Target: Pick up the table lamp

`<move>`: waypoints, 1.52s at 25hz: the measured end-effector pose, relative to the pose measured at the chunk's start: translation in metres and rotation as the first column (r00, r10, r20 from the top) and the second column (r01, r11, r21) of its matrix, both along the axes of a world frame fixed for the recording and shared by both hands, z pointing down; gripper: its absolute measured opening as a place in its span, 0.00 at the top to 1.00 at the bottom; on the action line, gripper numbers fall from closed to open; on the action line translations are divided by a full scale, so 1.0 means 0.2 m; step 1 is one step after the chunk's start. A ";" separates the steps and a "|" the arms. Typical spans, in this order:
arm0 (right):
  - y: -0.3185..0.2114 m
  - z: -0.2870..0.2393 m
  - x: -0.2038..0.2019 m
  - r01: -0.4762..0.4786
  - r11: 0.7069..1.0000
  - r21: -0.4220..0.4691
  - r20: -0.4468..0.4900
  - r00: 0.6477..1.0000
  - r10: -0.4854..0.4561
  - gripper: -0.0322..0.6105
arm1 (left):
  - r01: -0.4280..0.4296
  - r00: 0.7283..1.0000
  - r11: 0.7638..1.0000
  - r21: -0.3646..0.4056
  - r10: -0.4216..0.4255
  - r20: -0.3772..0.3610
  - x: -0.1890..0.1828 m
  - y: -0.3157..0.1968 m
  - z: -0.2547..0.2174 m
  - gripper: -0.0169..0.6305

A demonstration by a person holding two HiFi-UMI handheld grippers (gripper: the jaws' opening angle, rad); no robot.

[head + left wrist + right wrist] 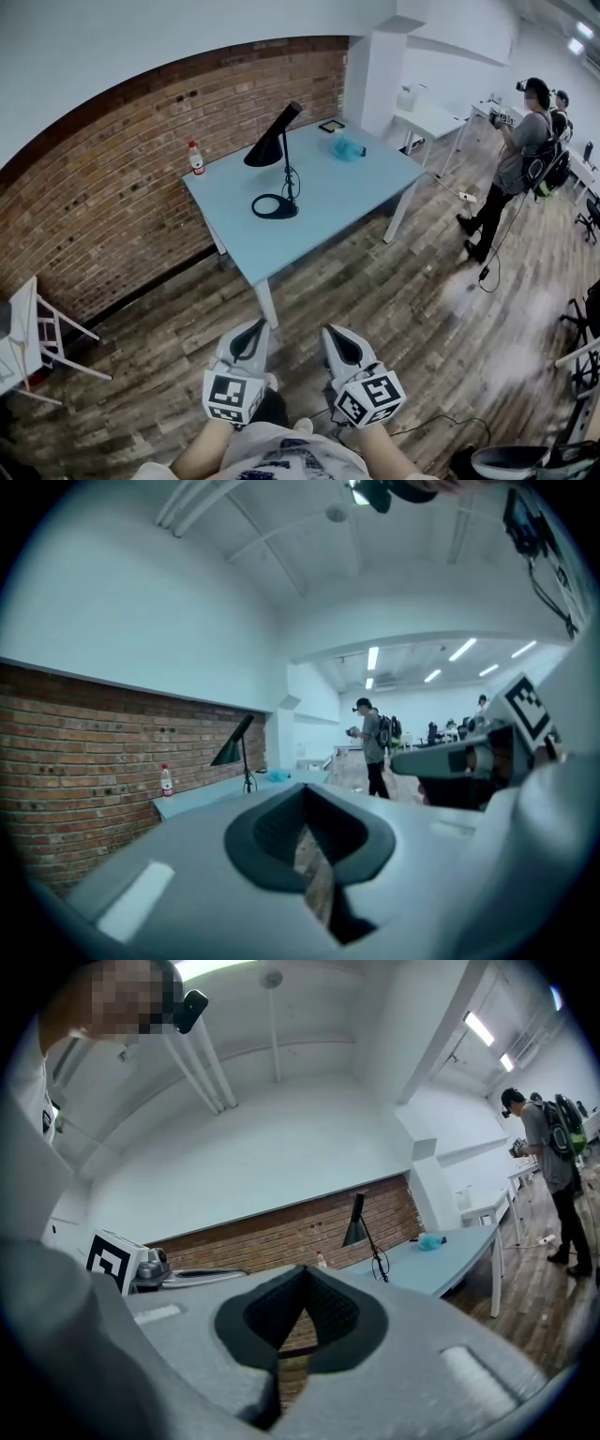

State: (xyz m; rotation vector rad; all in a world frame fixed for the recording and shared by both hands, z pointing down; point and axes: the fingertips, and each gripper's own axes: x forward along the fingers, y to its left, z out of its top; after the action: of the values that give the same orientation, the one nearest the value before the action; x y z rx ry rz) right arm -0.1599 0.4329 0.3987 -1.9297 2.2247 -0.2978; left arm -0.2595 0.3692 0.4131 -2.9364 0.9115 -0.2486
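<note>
The black table lamp (pixel 275 164), with a cone shade on a slanted arm and a ring base, stands on the light blue table (pixel 328 202) near the brick wall. It also shows far ahead in the left gripper view as the lamp (pixel 239 750) and in the right gripper view as the lamp (pixel 361 1225). My left gripper (pixel 251 330) and right gripper (pixel 336 334) are held side by side low in the head view, over the wood floor and well short of the table. Both point toward the table. The jaws of each, left gripper (pixel 305 794) and right gripper (pixel 302 1279), are shut with nothing between them.
A water bottle (pixel 197 158) stands at the table's far left corner, with a teal object (pixel 348 148) and a small dark item (pixel 331 126) at the far end. A person (pixel 523 150) stands to the right by white desks. A white folding chair (pixel 47 333) leans at left.
</note>
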 end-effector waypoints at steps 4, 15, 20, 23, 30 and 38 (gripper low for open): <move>-0.10 0.04 0.04 0.007 1.000 -0.014 0.004 1.000 -0.007 0.95 | 0.007 1.000 1.000 -0.015 -0.007 -0.001 0.04 -0.11 0.03 0.99; -0.58 0.09 0.31 -0.016 0.999 -0.046 -0.036 0.999 0.015 0.95 | -0.020 0.999 0.998 -0.054 0.018 -0.034 0.33 -0.62 0.11 0.99; -0.88 0.11 0.42 -0.010 0.998 -0.062 -0.036 0.999 0.008 0.95 | -0.026 0.999 0.997 -0.074 0.023 -0.034 0.45 -0.89 0.16 0.99; -1.06 0.11 0.47 -0.004 0.998 -0.070 -0.037 0.999 0.002 0.95 | -0.026 0.999 0.997 -0.073 0.024 -0.036 0.51 -1.06 0.15 0.99; -1.46 0.07 0.51 0.006 0.997 -0.076 -0.051 0.999 -0.010 0.95 | -0.025 0.999 0.996 -0.080 0.021 -0.050 0.57 -1.45 0.10 0.99; -1.75 0.04 0.60 -0.020 0.998 -0.060 -0.066 0.998 0.016 0.95 | -0.057 0.998 0.997 -0.054 0.055 -0.041 0.66 -1.74 0.10 0.99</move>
State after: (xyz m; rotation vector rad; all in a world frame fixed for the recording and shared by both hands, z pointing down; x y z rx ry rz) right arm -0.0400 0.0837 0.4064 -2.0177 2.2626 -0.3074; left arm -0.1270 0.0212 0.4340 -3.0229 0.8381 -0.2179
